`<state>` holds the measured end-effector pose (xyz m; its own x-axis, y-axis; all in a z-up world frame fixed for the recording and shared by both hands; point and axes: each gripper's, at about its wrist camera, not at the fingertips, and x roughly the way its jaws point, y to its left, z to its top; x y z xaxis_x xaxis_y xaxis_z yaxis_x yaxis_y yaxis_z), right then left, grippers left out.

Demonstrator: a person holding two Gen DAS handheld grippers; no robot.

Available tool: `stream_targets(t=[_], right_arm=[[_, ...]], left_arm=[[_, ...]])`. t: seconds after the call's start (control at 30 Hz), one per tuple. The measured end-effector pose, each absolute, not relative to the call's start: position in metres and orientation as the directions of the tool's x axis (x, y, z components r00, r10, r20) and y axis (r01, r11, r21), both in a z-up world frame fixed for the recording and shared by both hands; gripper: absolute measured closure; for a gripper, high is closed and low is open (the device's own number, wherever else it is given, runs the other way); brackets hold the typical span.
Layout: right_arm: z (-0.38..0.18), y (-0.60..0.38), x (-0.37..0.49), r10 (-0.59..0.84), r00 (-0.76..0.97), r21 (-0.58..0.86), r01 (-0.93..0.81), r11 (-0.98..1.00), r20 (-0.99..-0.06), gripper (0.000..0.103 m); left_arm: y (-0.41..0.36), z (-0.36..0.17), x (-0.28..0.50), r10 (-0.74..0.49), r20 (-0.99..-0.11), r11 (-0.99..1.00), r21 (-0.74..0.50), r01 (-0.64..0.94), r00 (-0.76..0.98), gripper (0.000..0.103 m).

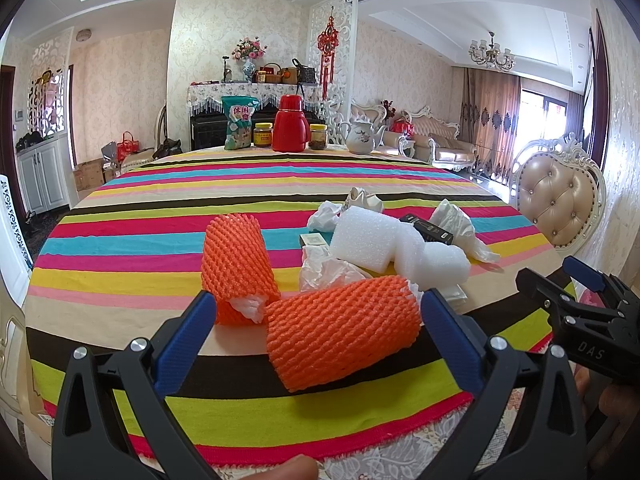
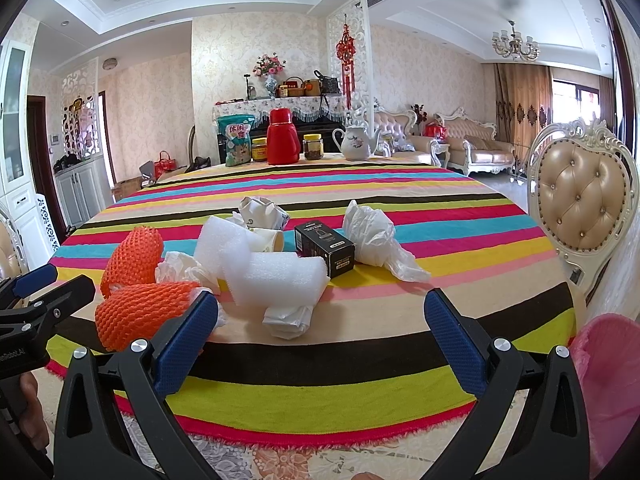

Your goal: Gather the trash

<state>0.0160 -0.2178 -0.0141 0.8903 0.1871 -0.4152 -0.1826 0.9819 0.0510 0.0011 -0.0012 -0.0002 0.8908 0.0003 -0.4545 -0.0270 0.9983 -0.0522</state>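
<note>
Two orange nets (image 1: 340, 328) sit nearest on the striped surface (image 1: 120, 248), with white foam (image 2: 276, 280), tissues (image 2: 372, 236) and a black box (image 2: 324, 246) bunched just behind, so all the trash is within easy reach. Left tool (image 1: 316, 320) is spread wide around the near net, probably first pick. Right tool (image 2: 320, 320) is wide and empty too, pink bin bag (image 2: 608, 380) waiting at its right.
</note>
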Motion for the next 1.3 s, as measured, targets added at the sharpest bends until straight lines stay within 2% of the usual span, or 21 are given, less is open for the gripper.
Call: stream_targets(t=[0.67,0.93,1.2,1.23,1.27,1.3], right_arm=[[-0.02,-0.22,0.017,0.178,0.876,0.047,-0.176,0.983,-0.447,0.006],[-0.031,-0.227,0.029,0.167,0.823,0.041,-0.173,0.984,-0.543,0.006],[-0.031,-0.218,0.051,0.198,0.775,0.049,-0.212,0.976,-0.6,0.006],[-0.031,-0.216,0.056,0.199,0.769,0.049,-0.214,0.976,-0.608,0.006],[-0.031,-0.214,0.061,0.2,0.763,0.049,-0.216,0.975,-0.614,0.006],[-0.032,-0.211,0.067,0.205,0.755,0.053,-0.221,0.974,-0.623,0.006]], left_arm=[[-0.005,-0.003,0.002,-0.011,-0.47,0.998,-0.053,-0.015,0.883,0.004],[-0.006,-0.03,0.031,-0.075,-0.593,0.997,-0.07,0.041,0.802,0.004],[-0.011,-0.044,0.062,-0.048,-0.661,0.996,0.023,0.084,0.749,0.005],[-0.01,-0.046,0.067,-0.058,-0.668,0.995,0.022,0.098,0.741,0.01],[-0.01,-0.048,0.071,-0.072,-0.685,0.994,0.012,0.11,0.725,0.022],[-0.009,-0.05,0.074,-0.087,-0.698,0.993,-0.004,0.118,0.711,0.029]])
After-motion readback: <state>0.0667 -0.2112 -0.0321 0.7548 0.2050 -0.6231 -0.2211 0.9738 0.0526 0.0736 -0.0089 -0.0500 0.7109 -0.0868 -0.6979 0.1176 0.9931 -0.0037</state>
